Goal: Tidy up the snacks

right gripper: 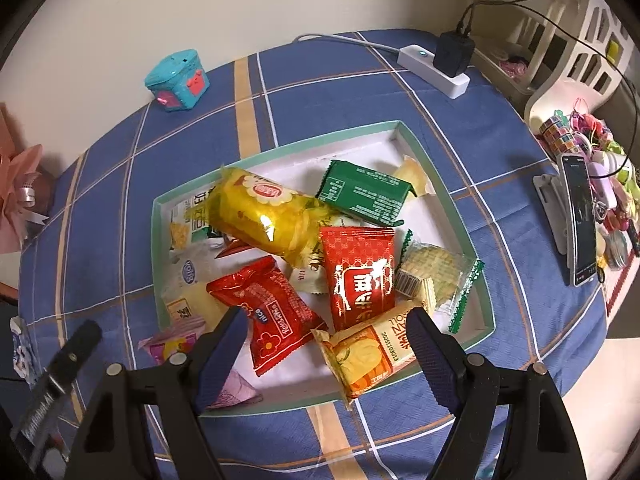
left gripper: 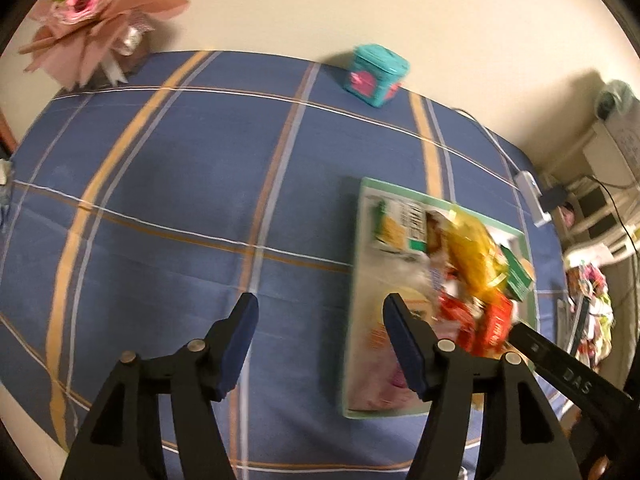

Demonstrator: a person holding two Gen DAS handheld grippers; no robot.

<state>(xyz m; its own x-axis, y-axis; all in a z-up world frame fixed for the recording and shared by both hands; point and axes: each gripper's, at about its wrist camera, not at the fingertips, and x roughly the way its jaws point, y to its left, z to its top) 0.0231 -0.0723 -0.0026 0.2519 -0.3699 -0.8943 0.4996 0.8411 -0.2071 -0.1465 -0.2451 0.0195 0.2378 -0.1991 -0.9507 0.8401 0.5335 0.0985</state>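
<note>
Both tools gape wide, holding nothing: right tool (right gripper: pixel 326 354) hangs over the snacks (right gripper: pixel 320 248) heaped in the tray (right gripper: pixel 444 196), left tool (left gripper: pixel 320 338) beside it. Any grab: pinch one wrapper edge, not the heap

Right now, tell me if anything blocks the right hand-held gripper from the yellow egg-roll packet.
Nothing visible does. The right hand-held gripper is open, and the yellow egg-roll packet lies uncovered between its fingers in the tray.

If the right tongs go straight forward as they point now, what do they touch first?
Probably the red snack packet or the yellow egg-roll packet, both lying between the open right tongs near the tray's front edge. Depth is unclear.
</note>
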